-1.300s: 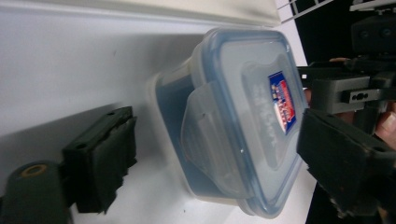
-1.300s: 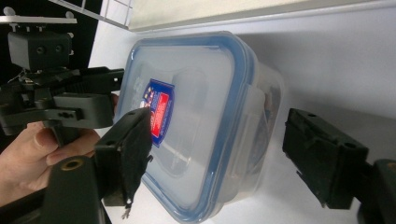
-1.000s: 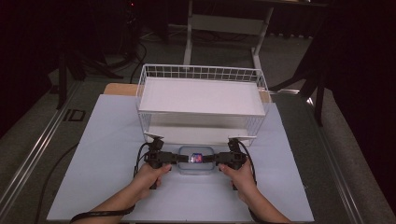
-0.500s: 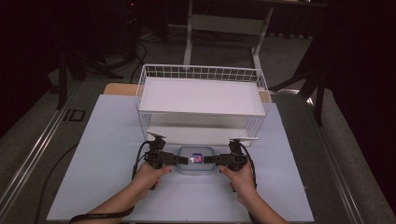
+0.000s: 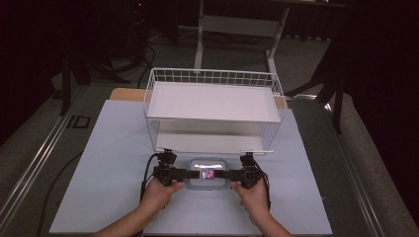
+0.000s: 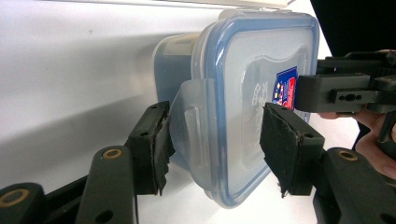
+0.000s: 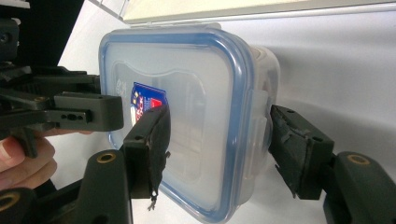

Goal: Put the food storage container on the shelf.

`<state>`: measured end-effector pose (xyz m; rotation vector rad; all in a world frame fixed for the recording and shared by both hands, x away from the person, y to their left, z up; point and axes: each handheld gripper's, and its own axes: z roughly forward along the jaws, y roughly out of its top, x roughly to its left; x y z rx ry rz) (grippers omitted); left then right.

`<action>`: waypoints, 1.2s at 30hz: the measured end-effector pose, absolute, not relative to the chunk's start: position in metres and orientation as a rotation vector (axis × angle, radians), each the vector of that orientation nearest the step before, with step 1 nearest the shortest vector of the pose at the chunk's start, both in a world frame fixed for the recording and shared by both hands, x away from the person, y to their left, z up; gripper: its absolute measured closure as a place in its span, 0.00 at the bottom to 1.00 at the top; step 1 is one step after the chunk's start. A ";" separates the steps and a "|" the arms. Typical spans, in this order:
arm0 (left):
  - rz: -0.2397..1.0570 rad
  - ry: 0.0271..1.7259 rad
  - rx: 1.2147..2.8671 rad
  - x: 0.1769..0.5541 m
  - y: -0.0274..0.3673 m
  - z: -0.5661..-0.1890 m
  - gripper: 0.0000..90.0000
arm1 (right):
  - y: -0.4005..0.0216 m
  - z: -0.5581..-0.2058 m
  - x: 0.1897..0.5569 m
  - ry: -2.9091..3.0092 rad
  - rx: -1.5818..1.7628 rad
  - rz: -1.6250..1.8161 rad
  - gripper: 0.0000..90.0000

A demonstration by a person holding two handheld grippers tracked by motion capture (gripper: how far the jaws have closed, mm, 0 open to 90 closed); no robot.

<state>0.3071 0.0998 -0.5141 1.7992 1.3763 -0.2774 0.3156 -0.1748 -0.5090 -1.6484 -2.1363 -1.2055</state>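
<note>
Two tools [image 5: 189, 174] [image 5: 228, 175] clamping container [image 5: 207, 174] edges

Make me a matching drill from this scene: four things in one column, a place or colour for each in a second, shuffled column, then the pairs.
Things:
1. lidded plastic box
2. wire basket rack
3. sticker
4. lid rim

Places and colours:
A. blue band running round the edge
B. red and blue, on top of the lid
C. white, at the far side of the sheet
D. between the left tongs and the right tongs, one at each short end

Pairs: 1-D, 2-C, 3-B, 4-A
</note>
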 end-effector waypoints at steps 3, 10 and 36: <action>-0.259 1.362 1.803 0.305 0.099 -0.514 0.50 | -0.175 -0.510 0.313 -2.140 -1.652 -1.224 0.44; -0.222 1.362 1.814 0.301 0.098 -0.512 0.50 | -0.173 -0.507 0.310 -2.170 -1.646 -1.241 0.44; 0.000 1.216 1.733 0.343 0.090 -0.481 0.50 | -0.180 -0.473 0.350 -2.227 -1.628 -1.509 0.43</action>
